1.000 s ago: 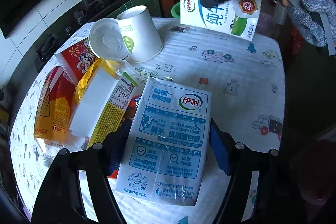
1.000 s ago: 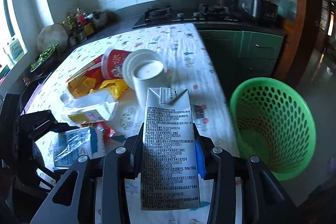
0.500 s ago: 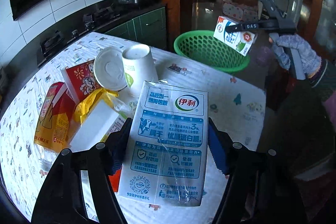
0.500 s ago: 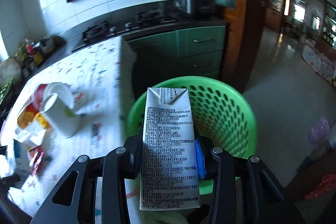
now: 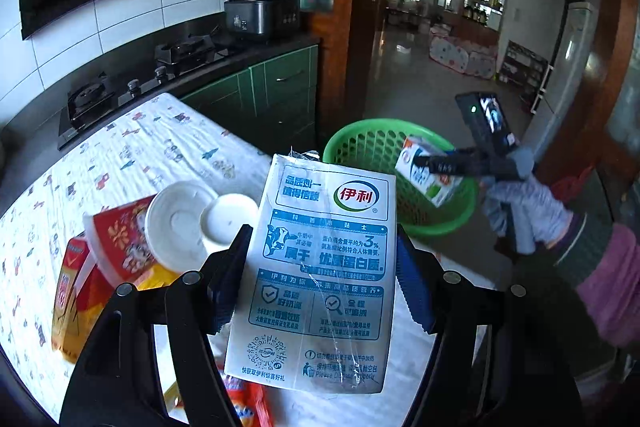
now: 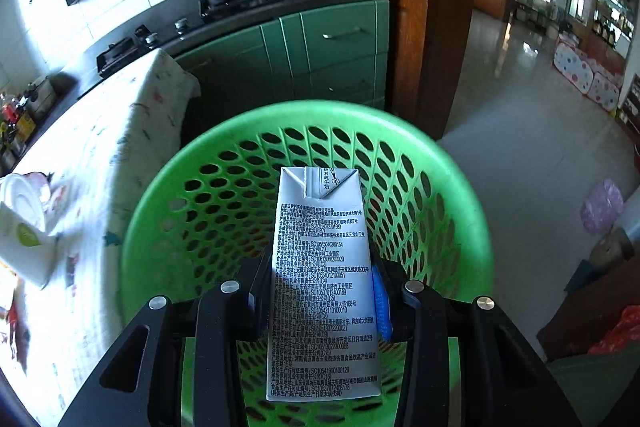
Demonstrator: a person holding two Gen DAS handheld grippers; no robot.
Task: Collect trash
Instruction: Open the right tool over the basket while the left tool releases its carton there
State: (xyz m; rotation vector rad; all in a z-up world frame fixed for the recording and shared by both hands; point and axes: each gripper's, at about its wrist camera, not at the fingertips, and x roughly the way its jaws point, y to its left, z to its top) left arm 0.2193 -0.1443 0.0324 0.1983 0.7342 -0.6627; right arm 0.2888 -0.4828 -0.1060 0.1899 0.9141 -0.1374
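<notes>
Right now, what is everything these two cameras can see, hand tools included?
Flat milk pack: one, white and blue, between the left gripper's pads.
Milk carton: one, grey-white with black print, held over the basket.
Basket: one, green, on the floor beside the table.
Paper cups: two white, one red, lying on the table.
Yellow-red wrappers: a few, at the table's left.
Table: one, white patterned cloth.
Rice cooker: one, dark, on the counter.
Stove: one, black, beside it.
Left gripper: black, shut on the pack.
Right gripper: black, shut on the carton.
Gloved hand: one, grey.
</notes>
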